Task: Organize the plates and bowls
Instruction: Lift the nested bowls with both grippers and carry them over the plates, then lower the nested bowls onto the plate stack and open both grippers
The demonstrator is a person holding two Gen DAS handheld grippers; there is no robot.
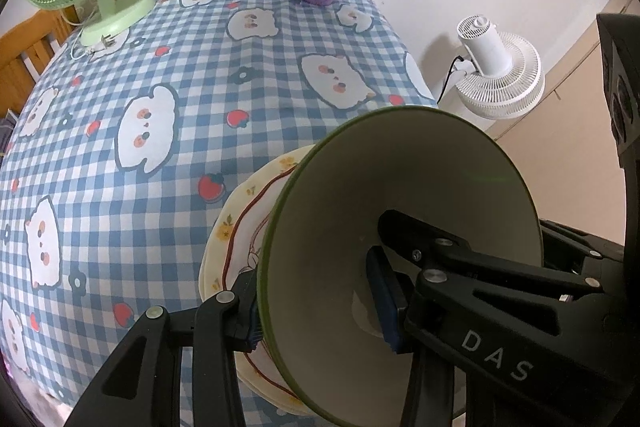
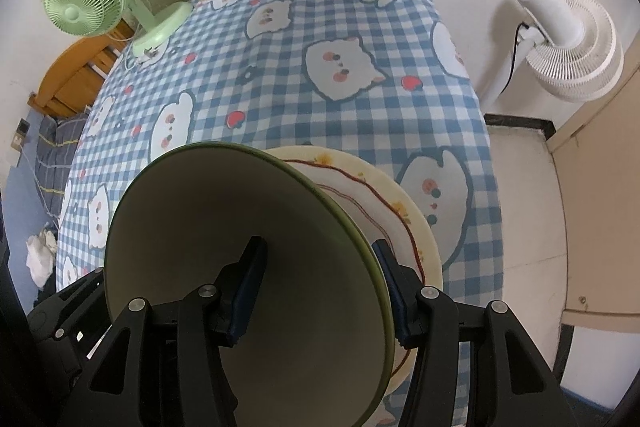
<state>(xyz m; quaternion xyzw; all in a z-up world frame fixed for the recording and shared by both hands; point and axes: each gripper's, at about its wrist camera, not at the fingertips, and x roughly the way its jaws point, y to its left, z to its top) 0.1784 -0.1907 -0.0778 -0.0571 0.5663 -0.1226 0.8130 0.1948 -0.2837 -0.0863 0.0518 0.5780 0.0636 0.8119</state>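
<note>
Grippers, left (image 1: pixel 320 311) and right (image 2: pixel 316 301), clamp the smooth conical green-rimmed bowl (image 1: pixel 400 187) above a glossy floral plate (image 2: pixel 404 207).

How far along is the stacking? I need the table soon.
Done: the floral plates look stacked near the tablecloth's edge. In hand: the green-rimmed bowl is over that stack, its rim clamped by both the left gripper and the right gripper. Left: releasing the bowl. Whether it already rests on the plates cannot be told. No other dishes show.
</note>
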